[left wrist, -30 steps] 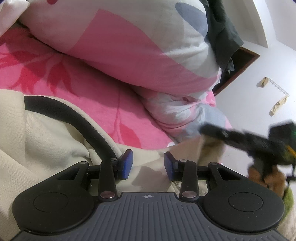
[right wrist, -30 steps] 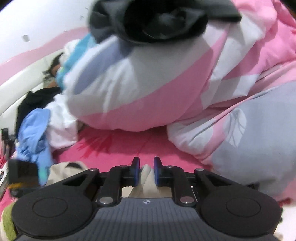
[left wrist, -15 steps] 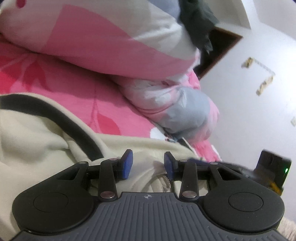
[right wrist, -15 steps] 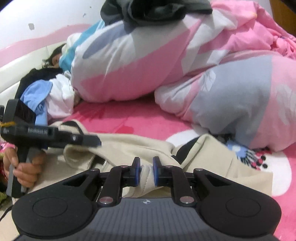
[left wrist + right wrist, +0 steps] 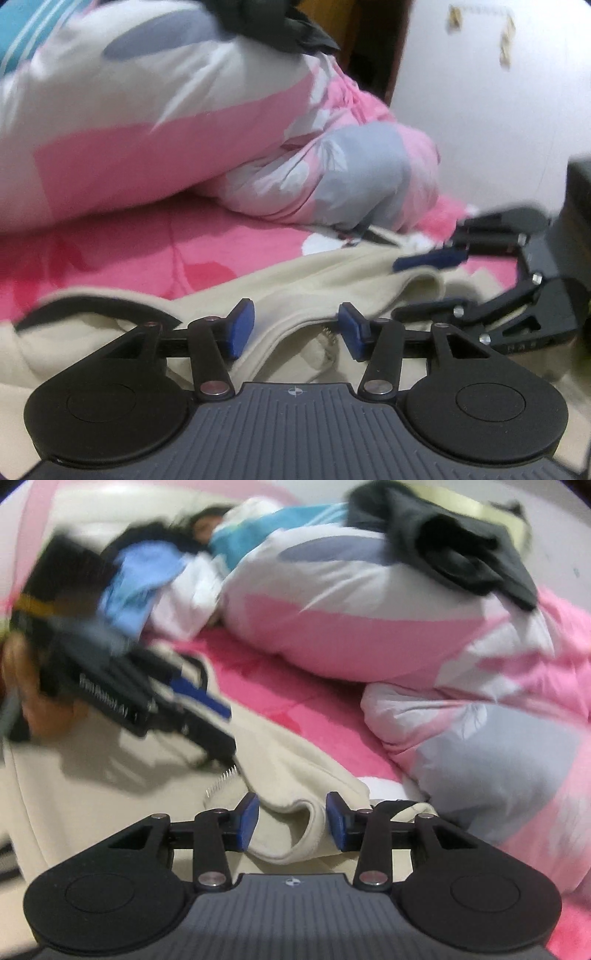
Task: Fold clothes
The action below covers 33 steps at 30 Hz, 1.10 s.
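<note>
A cream zip-up jacket (image 5: 314,280) with a black trim (image 5: 92,310) lies spread on the pink bedsheet (image 5: 129,254). My left gripper (image 5: 295,328) hovers just over its zipper edge (image 5: 327,334); the jaws are opening and the blue pads press on nothing. At the right of that view my right gripper (image 5: 413,284) stands over a rolled hem. In the right wrist view the right gripper (image 5: 291,821) is opening too, and a loose fold of the jacket (image 5: 295,760) rests between its pads, not squeezed. A hand (image 5: 22,686) holds the blurred left gripper (image 5: 218,723) at the left.
A bulky pink, white and grey duvet (image 5: 369,620) rises behind the jacket, with a dark garment (image 5: 461,554) on top. Blue and white clothes (image 5: 147,576) are heaped at the far left beside a dark-haired figure (image 5: 207,524). A white wall (image 5: 480,129) and a doorway (image 5: 373,44) lie beyond the bed.
The right gripper, shut on a cream fold before, has let it go and widened. The left jaws have widened too. Both views have rolled, and the two grippers now stand closer together.
</note>
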### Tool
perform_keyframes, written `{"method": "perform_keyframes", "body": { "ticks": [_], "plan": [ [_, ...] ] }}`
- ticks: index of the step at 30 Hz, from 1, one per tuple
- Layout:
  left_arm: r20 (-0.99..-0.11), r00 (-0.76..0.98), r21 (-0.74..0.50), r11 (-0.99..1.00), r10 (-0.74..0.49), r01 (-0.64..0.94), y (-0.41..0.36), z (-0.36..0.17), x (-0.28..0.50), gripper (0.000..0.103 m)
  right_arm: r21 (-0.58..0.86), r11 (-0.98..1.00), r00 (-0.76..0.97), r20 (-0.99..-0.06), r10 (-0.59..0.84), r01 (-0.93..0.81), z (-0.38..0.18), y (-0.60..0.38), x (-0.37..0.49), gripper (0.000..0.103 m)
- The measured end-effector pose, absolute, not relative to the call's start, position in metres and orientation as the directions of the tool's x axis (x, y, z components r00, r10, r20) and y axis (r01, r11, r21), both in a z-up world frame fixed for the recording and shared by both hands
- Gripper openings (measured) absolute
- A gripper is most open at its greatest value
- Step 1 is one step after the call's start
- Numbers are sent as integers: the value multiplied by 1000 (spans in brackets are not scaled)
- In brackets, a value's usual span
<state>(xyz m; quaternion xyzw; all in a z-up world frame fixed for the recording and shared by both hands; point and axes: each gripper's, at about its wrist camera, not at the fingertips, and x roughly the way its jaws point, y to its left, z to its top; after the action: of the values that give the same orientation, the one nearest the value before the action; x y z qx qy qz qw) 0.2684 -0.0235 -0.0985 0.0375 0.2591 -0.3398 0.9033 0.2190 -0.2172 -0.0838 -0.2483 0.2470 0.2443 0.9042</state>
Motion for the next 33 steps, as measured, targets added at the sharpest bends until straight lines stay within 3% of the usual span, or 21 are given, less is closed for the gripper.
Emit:
{"method": "perform_keyframes", "body": {
  "ticks": [2,4,6,8,9,12,17,21,23,25,28,33],
  "plan": [
    [-499,659,-29,771,-563,636,-31,-98,262,43,-389,736,774,-565,284,-554,-88,-212,218,37],
    [-497,674,19,770,-547,638,-36,-99,258,38,-391,751,788,-553,271,-533,-88,-213,219,20],
    [-493,687,41,775,-533,630,-37,-99,255,31,-351,789,802,-529,277,-504,-86,-218,219,12],
    [-487,704,54,786,-518,616,-37,-97,254,24,-296,831,817,-501,285,-472,-82,-226,221,11],
    [-483,715,64,794,-506,605,-38,-97,254,15,-259,847,817,-494,296,-464,-81,-230,222,10],
    [-457,750,72,821,-478,567,-36,-92,253,9,-167,878,819,-471,329,-449,-77,-239,224,10],
    [-395,782,123,816,-482,565,-31,-66,229,8,-158,880,832,-434,345,-447,-69,-240,218,10],
    [-484,738,278,718,-470,639,-42,-73,205,8,-277,834,834,-444,328,-477,-70,-237,201,10],
    [-568,700,311,675,-433,669,-49,-91,204,9,-330,795,811,-494,315,-509,-80,-231,198,10],
    [-578,696,325,663,-426,675,-49,-95,201,12,-399,746,796,-534,284,-534,-94,-222,195,10],
    [-570,672,239,688,-472,685,-33,-79,197,18,-510,681,816,-529,234,-526,-108,-210,188,10],
    [-529,647,59,737,-549,673,7,-51,193,19,-526,676,826,-515,230,-516,-112,-210,185,10]
  ]
}}
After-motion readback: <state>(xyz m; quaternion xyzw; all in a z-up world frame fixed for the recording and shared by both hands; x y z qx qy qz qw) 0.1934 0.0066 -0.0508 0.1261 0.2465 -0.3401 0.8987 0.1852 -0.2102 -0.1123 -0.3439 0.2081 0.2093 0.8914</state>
